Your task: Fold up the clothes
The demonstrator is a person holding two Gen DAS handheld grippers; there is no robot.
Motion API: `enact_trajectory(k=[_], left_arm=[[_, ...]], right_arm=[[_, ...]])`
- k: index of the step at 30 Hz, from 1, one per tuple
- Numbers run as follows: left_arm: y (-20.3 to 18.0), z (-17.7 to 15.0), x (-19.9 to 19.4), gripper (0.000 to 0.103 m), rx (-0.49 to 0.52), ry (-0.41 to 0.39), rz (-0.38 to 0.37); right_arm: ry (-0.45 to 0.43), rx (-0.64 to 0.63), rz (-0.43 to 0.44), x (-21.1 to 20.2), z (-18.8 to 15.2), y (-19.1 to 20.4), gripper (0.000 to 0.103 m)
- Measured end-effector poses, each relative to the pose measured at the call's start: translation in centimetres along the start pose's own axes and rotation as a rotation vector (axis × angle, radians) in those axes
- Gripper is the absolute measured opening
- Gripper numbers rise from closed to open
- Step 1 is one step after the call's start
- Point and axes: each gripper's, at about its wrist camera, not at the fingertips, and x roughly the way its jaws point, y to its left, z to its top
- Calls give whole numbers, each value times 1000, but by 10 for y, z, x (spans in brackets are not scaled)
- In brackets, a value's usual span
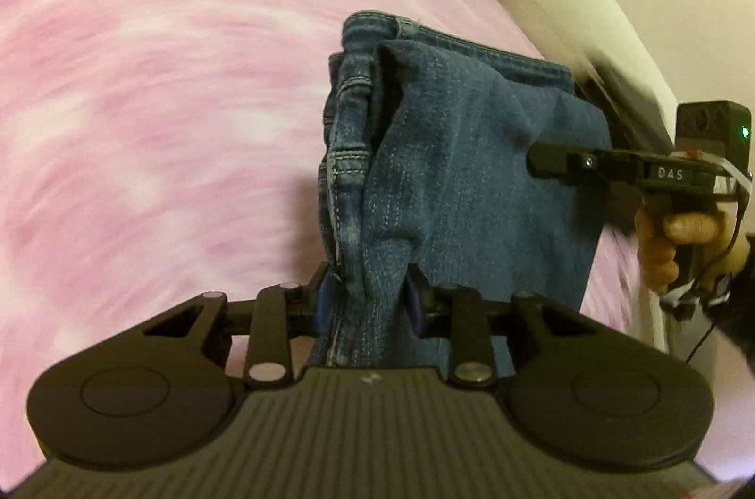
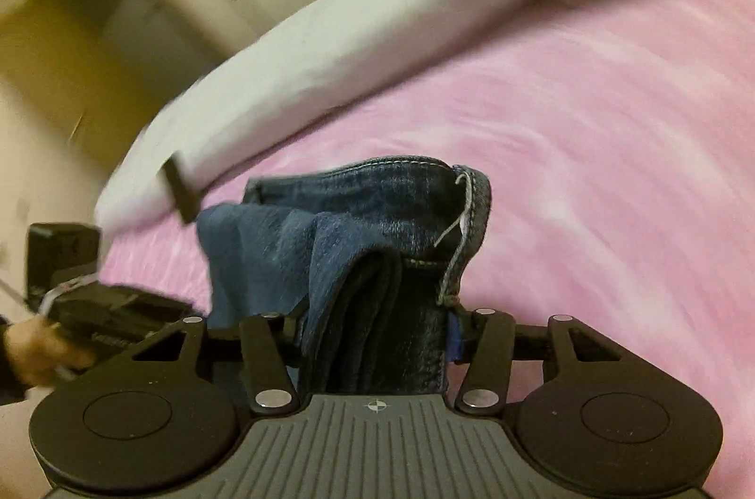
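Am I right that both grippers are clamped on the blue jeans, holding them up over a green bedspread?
Not quite: the bedspread is pink, not green, as both wrist views show. The rest holds. The left gripper is shut on the jeans, and the right gripper is shut on another bunch of the same denim, with the fabric held up above the bed.

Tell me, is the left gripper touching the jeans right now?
Touching. The left wrist view shows the left gripper with both blue pads pressed against a bunched fold of the jeans.
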Motion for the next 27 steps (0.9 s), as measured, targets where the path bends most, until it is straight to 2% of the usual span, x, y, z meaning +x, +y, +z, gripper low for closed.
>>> enact_trajectory(k=[2, 3, 4, 6, 8, 11, 14, 16, 18, 20, 22, 24, 27], left_arm=[[29, -17, -15, 26, -147, -80, 48], [43, -25, -20, 26, -219, -115, 69], [55, -32, -21, 27, -290, -139, 89], [74, -40, -18, 27, -404, -155, 128], [89, -44, -12, 26, -461, -142, 171], [108, -45, -19, 26, -468, -133, 123], [110, -39, -31, 25, -410, -119, 124], [113, -32, -40, 26, -360, -110, 129], [116, -22, -46, 32, -295, -96, 150], [115, -10, -41, 36, -180, -71, 184], [113, 4, -32, 39, -66, -39, 209], [111, 17, -23, 39, 32, -9, 207], [113, 34, -9, 48, 136, 33, 193]], right_arm=[[36, -91, 15, 47, 23, 24, 57], [46, -128, -2, 66, 30, 36, 59], [54, -163, -27, 86, 37, 46, 65], [53, -237, -87, 116, 48, 67, 68], [2, -256, -140, 117, 50, 81, 68], [-47, -154, -168, 90, 29, 77, 68], [-105, 28, -172, 47, -15, 69, 68], [-154, 167, -216, 16, -62, 61, 69], [-177, 361, -257, -12, -114, 49, 69], [-186, 535, -288, -27, -165, 44, 69], [-198, 651, -284, -25, -203, 46, 70], [-231, 713, -253, -12, -222, 51, 70], [-274, 787, -211, 9, -244, 59, 70]])
